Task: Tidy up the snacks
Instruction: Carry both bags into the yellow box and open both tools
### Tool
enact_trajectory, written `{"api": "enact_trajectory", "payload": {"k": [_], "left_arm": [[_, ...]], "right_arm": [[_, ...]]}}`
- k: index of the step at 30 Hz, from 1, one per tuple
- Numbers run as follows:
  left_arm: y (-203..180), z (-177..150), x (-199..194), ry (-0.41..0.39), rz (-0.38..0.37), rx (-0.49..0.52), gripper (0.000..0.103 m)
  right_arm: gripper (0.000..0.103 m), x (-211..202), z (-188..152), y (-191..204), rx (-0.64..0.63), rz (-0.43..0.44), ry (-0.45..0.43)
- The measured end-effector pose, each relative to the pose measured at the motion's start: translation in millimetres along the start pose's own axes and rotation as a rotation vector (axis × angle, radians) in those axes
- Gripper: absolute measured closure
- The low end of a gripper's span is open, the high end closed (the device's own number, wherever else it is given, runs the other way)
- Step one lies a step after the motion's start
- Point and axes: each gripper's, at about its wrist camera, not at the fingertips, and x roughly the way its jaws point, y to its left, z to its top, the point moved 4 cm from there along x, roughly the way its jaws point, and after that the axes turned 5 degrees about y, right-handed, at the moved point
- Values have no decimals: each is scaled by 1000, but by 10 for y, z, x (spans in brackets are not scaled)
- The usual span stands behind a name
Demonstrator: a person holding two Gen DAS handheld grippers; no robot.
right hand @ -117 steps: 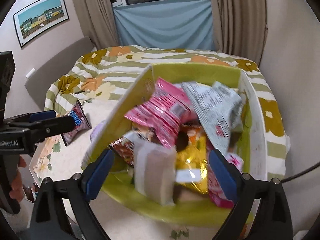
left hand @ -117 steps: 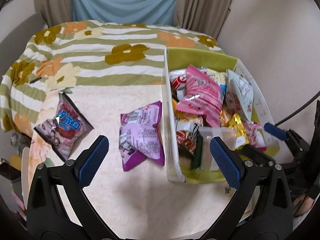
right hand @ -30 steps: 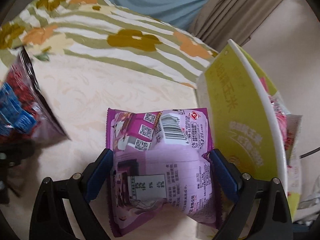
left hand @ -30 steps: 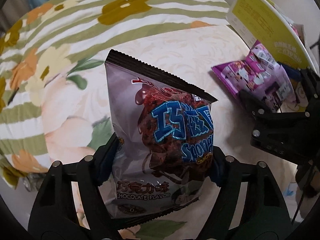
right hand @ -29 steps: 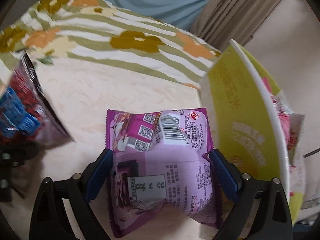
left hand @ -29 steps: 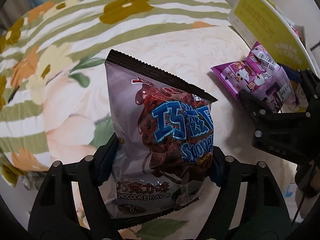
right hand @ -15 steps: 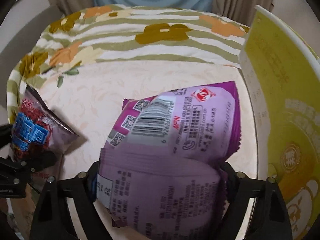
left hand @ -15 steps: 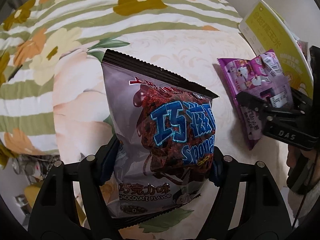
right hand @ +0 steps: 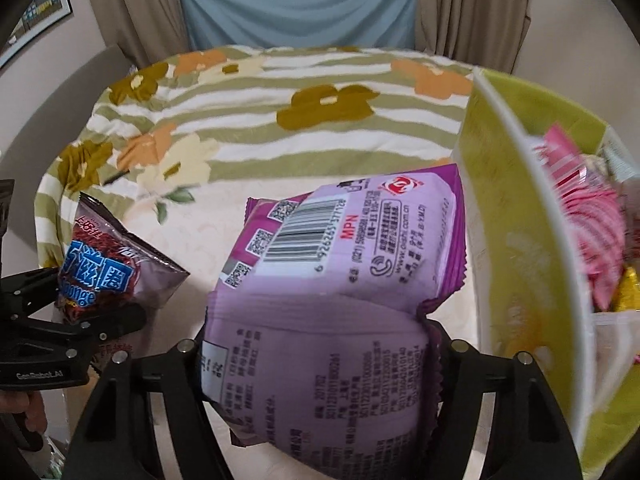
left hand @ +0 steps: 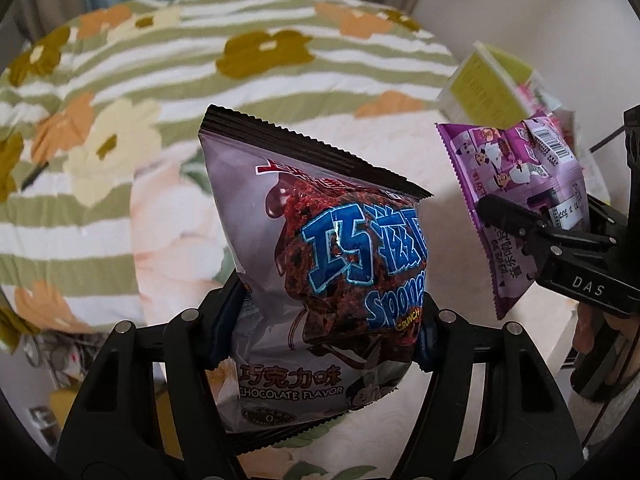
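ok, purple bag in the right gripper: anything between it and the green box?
The purple bag, pinched in the right gripper, hangs just left of the green box. Only the box's tall near wall stands between them; the bag must clear its rim. Snacks already fill the box.

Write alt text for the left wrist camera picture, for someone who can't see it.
The left gripper pinches a chocolate snack bag above a floral bedspread. At right, the right gripper holds a purple snack bag near a green box.
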Motion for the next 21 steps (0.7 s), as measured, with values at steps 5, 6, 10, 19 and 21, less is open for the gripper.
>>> {"api": "enact_trajectory", "payload": {"k": [5,6,10,19,21], "left_arm": [[-290,219,-376,-67,-17,57,39],[-354,264,-444,-80,-20,67,39],[-730,457,-704,-133,-34,113,39],[-1857,831,-924,-216,-105,149,39],[-2105,890,-884,-218,-121,153,39]], "right_arm": [[34,-459,81,-84,44,7,-51],[34,-555,86,-117,52,8,-65],[34,-913,82,-285,76,6,-109],[34,-1548,57,-1108,115,-19,-198],[34,-1646,39,-1337,118,-31,-210]]}}
